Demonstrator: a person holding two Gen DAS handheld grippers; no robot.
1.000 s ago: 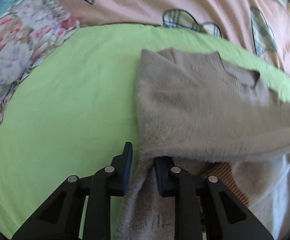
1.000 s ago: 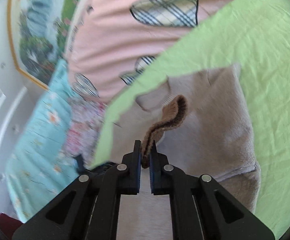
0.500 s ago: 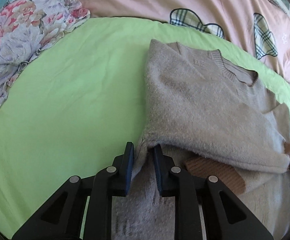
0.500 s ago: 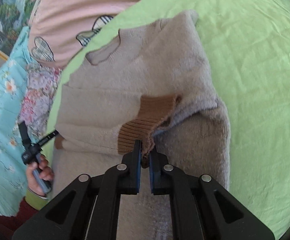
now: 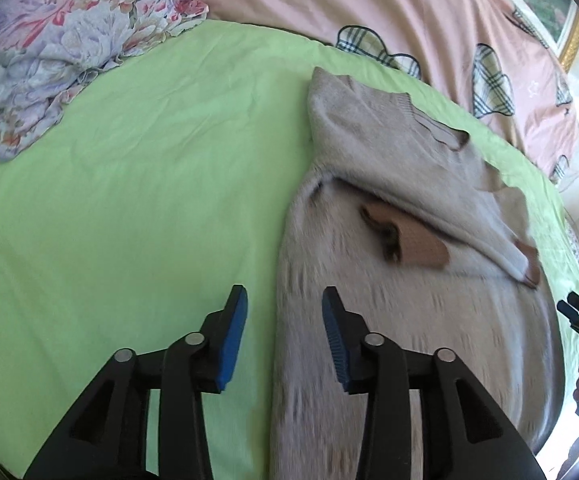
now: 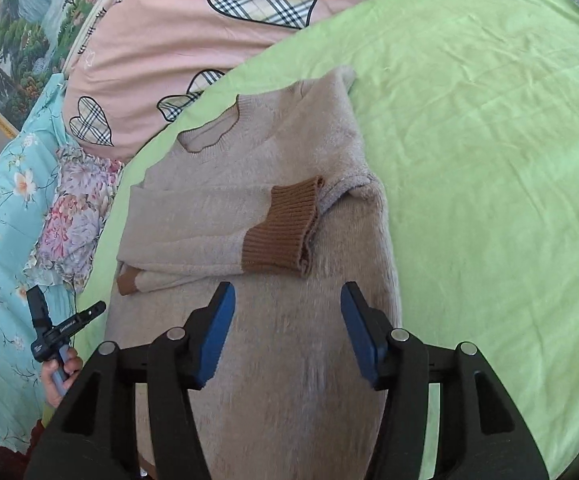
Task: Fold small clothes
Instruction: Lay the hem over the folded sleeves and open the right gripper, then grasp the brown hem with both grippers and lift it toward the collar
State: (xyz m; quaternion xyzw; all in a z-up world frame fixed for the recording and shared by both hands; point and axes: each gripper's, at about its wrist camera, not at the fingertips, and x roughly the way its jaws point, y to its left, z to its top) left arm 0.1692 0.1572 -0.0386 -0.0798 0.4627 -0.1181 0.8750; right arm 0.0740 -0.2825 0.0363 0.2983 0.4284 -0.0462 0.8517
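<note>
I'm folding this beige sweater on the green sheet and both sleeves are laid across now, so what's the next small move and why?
Probably lower both open tools, left and right, to the sweater's bottom hem and fold it up. Their jaws have just opened with nothing clamped, and the brown cuff already lies across the chest.

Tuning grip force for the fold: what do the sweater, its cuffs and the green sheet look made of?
Sweater: soft beige knit with a fuzzy, brushed nap, probably wool or a fleecy blend.
Cuffs: brown ribbed knit, denser and stretchier-looking, with clear vertical ribs.
Sheet: thin matte woven cloth, likely cotton, with fine creases and no sheen.
</note>
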